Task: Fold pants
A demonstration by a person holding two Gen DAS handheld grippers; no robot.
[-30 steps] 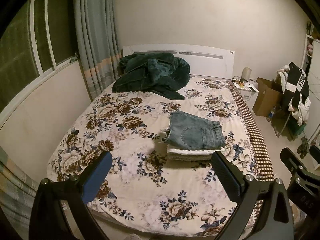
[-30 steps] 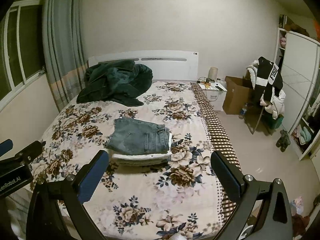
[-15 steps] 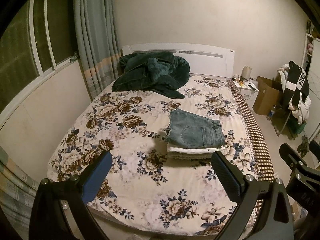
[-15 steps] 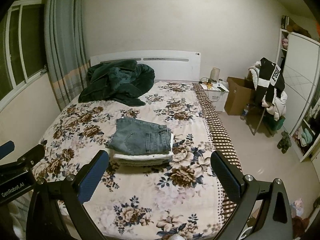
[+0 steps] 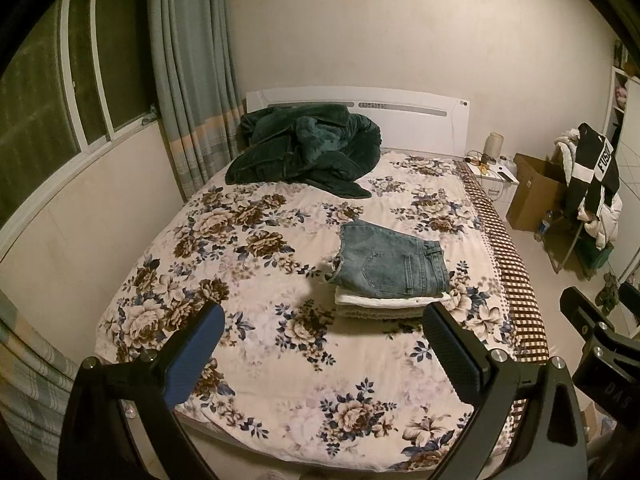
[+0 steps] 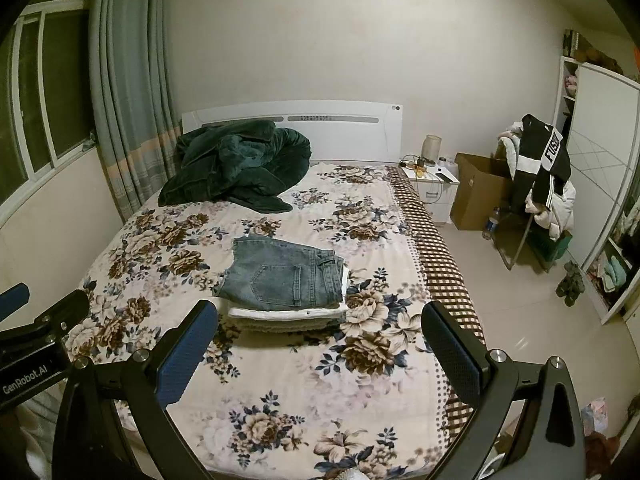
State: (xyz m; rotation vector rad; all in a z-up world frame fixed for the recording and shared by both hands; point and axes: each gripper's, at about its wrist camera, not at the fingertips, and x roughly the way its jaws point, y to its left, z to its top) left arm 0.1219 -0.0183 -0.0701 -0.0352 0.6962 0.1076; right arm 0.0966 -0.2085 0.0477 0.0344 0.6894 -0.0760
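Note:
Folded blue jeans [image 5: 394, 262] lie on top of a stack of folded white and beige garments [image 5: 384, 306] on the floral bed [image 5: 280, 360]. They also show in the right wrist view [image 6: 286, 274] on the same stack [image 6: 288, 316]. My left gripper [image 5: 320, 320] is open and empty, held back above the foot of the bed. My right gripper [image 6: 320, 318] is open and empty, also back from the stack. Neither touches the clothes.
A dark green blanket [image 5: 304, 150] is heaped by the white headboard [image 5: 400, 106]. Curtains [image 5: 188, 80] and a window hang at left. A nightstand [image 6: 434, 184], cardboard box [image 6: 476, 192] and clothes-laden chair [image 6: 540, 184] stand right of the bed.
Both grippers have drifted slightly back and up from the bed. The jeans stack has not moved. Both stay open.

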